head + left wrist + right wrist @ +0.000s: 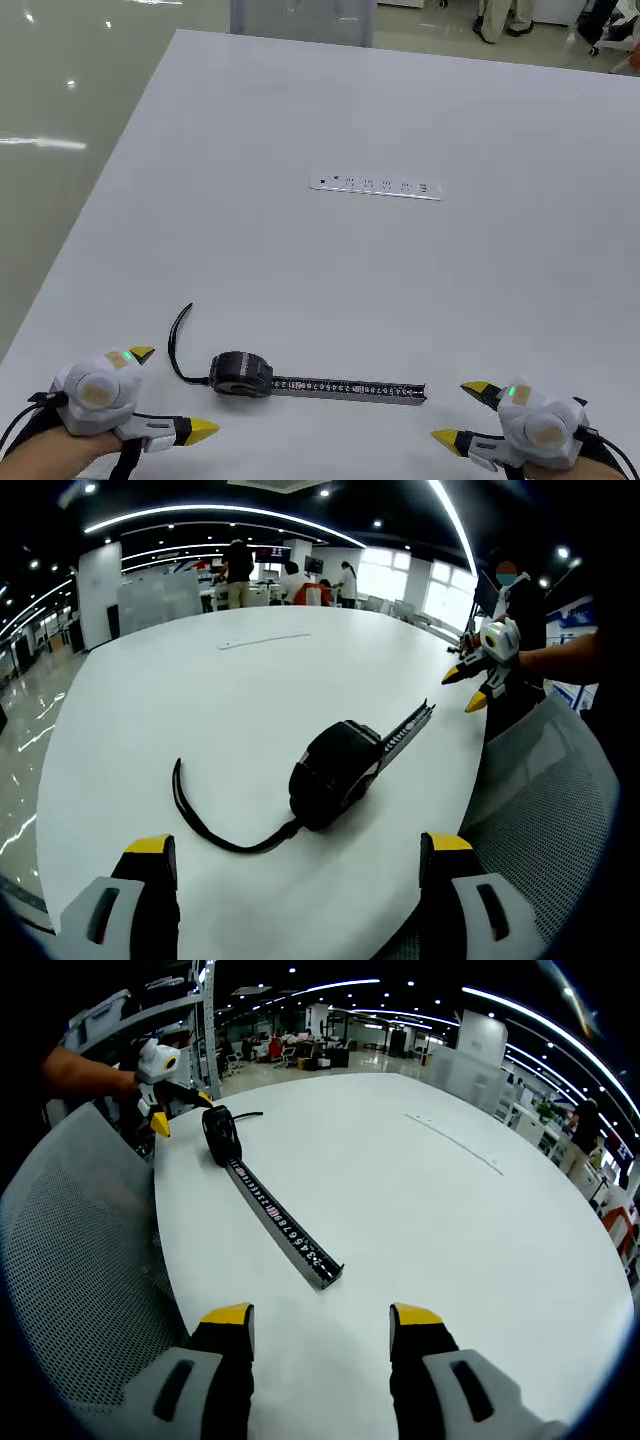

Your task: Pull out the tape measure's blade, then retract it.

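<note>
A black tape measure (241,374) lies on the white table near its front edge, its blade (350,389) pulled out to the right and lying flat. A black wrist strap (178,340) curls off the case to the left. My left gripper (170,393) is open just left of the case (335,770), holding nothing. My right gripper (462,412) is open a little right of the blade's tip (326,1272), apart from it. In the right gripper view the blade (275,1219) runs away to the case (220,1133). The right gripper (468,688) also appears in the left gripper view.
A white power strip (376,187) lies flush in the middle of the table (300,260). A mesh chair back (80,1260) stands at the near edge. People stand far off at other desks.
</note>
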A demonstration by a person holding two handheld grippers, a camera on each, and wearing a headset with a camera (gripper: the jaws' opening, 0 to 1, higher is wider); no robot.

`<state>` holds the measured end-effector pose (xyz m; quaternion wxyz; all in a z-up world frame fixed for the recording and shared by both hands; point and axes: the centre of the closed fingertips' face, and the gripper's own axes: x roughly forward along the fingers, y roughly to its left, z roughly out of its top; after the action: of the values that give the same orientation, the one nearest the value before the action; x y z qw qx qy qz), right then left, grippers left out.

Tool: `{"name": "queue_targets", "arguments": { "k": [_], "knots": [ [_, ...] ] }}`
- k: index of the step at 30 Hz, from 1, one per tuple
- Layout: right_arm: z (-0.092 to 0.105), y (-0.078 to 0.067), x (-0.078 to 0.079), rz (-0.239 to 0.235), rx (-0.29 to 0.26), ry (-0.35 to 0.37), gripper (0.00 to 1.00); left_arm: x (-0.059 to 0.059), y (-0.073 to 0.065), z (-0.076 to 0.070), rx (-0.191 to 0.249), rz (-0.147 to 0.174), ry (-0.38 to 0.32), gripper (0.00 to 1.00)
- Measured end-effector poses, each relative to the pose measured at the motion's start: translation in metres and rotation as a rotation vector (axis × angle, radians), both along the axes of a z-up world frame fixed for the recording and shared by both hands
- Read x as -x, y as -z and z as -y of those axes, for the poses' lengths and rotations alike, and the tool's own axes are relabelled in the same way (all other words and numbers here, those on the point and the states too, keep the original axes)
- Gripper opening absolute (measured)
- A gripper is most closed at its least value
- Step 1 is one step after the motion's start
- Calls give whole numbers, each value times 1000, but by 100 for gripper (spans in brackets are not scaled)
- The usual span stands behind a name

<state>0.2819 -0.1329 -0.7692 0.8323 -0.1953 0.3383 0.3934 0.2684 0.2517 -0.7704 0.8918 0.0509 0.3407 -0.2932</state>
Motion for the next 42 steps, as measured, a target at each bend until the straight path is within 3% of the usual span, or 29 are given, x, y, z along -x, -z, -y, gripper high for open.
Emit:
{"name": "queue_targets", "arguments": {
  "k": [2,6,9,10,12,15,20,22,29,42],
  "knots": [
    [5,-5,3,14,-20,31,58,6,-4,-1,13,5,-6,100],
    [23,-18,7,53,-56,109,68,11,-17,-1,58,45,-8,100],
    [30,-23,13,43,-100,157,76,7,-32,1,107,73,-33,100],
    [32,-25,18,40,-106,161,80,4,-39,2,117,104,-36,100],
    [34,-27,23,47,-107,156,87,1,-44,-1,92,136,-36,100],
    [37,-33,26,64,-122,174,93,2,-48,1,83,137,-31,100],
    [44,-31,31,48,-109,204,98,5,-52,0,66,138,-25,100],
    [41,-34,35,36,-140,199,100,5,-54,0,70,143,-24,100],
    [43,-36,38,48,-126,207,100,3,-53,-9,93,139,-47,100],
    [57,-43,45,63,-122,241,99,4,-55,-6,68,135,-41,100]
  ]
}}
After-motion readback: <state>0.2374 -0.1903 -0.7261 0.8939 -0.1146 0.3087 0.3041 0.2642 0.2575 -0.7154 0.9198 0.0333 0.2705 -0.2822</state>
